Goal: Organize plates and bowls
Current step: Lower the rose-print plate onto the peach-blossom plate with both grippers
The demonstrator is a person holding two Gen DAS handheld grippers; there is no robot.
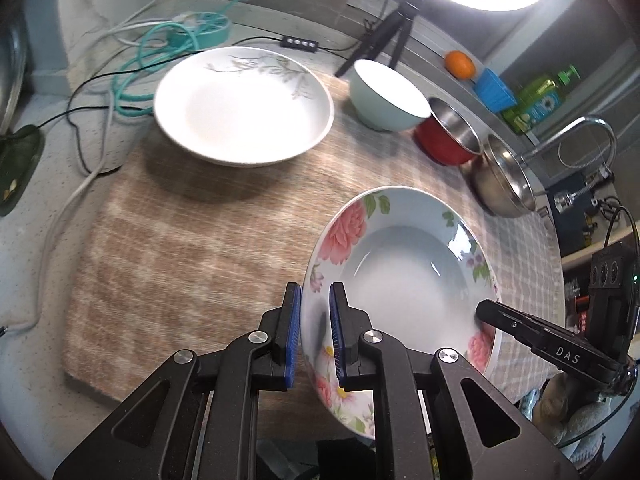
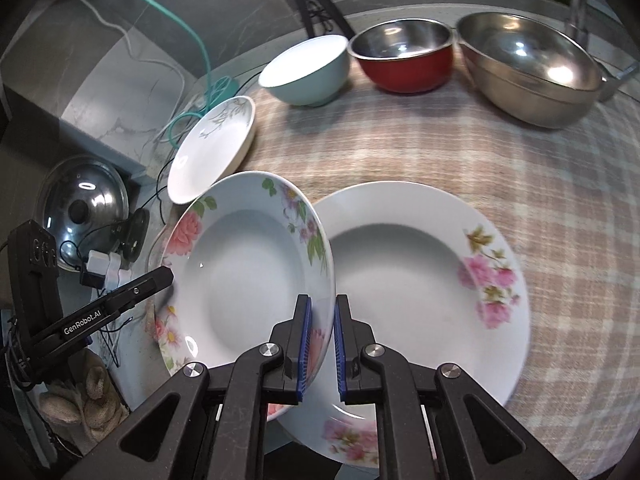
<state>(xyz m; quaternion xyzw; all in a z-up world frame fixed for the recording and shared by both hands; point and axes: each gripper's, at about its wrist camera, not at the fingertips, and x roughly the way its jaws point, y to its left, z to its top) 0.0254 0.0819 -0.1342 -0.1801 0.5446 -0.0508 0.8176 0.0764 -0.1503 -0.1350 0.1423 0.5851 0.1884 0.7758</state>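
Observation:
A deep plate with pink flowers (image 1: 404,276) is held tilted above the checked mat (image 1: 192,232). My left gripper (image 1: 315,300) is shut on its left rim. My right gripper (image 2: 320,312) is shut on its right rim (image 2: 244,268); the right gripper also shows in the left wrist view (image 1: 532,332), and the left gripper in the right wrist view (image 2: 120,300). A second flowered deep plate (image 2: 424,276) lies on the mat under the held plate's right edge. A white plate with a grey branch pattern (image 1: 244,106) lies at the mat's far left, also in the right wrist view (image 2: 214,146).
Along the mat's far edge stand a light blue bowl (image 2: 308,70), a red steel bowl (image 2: 404,58) and a large steel bowl (image 2: 528,68). A ring light tripod (image 1: 384,36), cables (image 1: 152,56), a pot lid (image 2: 80,204), an orange (image 1: 460,64) and a tap (image 1: 576,136) surround the mat.

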